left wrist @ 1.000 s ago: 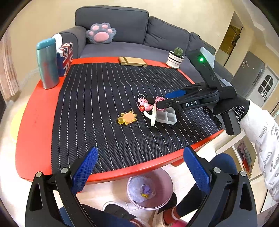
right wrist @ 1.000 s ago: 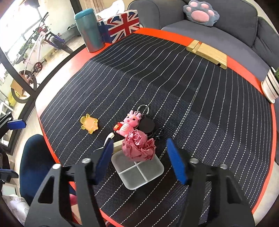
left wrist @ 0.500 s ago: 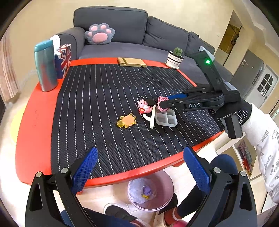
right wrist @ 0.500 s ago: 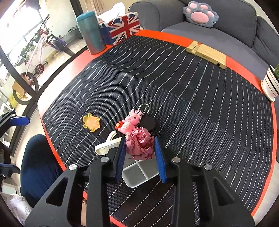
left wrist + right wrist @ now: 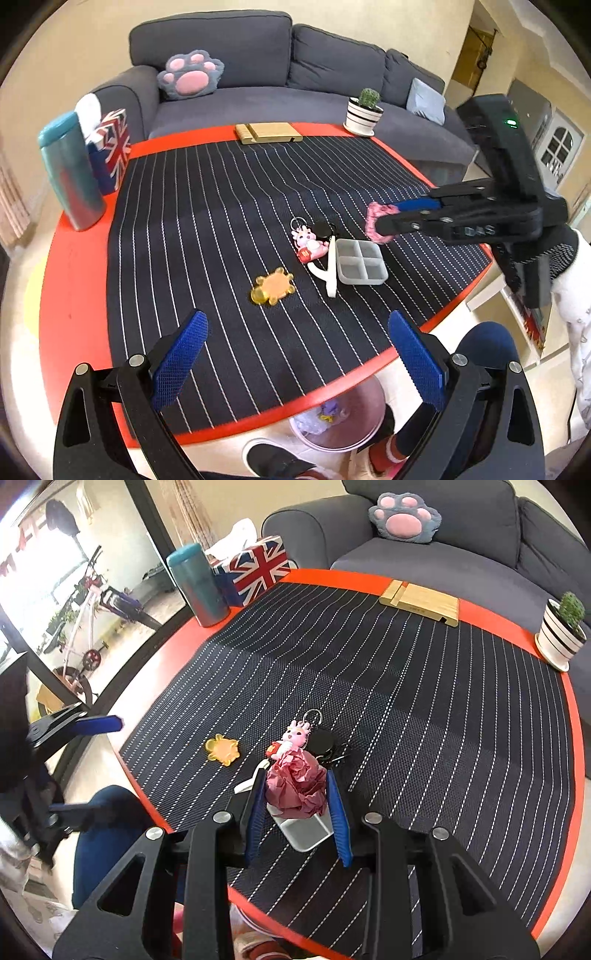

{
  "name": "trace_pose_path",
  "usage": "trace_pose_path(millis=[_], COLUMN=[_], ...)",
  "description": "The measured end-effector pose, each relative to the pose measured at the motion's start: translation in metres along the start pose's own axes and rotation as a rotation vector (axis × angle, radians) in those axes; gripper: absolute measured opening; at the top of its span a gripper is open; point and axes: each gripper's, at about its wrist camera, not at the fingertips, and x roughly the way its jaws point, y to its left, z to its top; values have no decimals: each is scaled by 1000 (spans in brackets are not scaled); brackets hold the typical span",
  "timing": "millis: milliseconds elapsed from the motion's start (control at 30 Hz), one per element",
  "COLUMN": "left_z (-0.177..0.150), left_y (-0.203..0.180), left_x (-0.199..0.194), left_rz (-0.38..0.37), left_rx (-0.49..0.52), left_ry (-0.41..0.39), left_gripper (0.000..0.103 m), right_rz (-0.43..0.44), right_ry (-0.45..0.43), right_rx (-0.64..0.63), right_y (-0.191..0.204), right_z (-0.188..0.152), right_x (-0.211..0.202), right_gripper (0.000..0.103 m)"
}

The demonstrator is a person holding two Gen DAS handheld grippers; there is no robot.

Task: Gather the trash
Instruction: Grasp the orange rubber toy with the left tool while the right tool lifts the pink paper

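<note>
Gripping crumpled pink paper (image 5: 297, 786), right gripper (image 5: 295, 805) — left gripper (image 5: 295, 363) spread; bin (image 5: 338, 424) left-view only.

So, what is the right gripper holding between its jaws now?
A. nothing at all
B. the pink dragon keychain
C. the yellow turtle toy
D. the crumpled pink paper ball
D: the right gripper is shut on the crumpled pink paper ball, lifted above the grey divided tray on the table.
</note>
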Motion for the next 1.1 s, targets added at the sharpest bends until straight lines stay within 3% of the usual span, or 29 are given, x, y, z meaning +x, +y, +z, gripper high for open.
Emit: trace_pose_path(millis=[333, 700, 1100], left_z=[27, 29, 21], left_y=[7, 12, 8], left_x=[43, 89, 99], left_rz=[10, 64, 63], left_rx=[92, 140, 143], left_ry=[123, 216, 229], left_gripper=[95, 94, 41], right_rz=[-1, -14, -11], right_ry=[-24, -24, -22], right_rx=[24, 42, 46], right_y=[-5, -15, -17], right_z=[-12, -22, -23], right_x=[-18, -23, -20], right_gripper=[32, 32, 32])
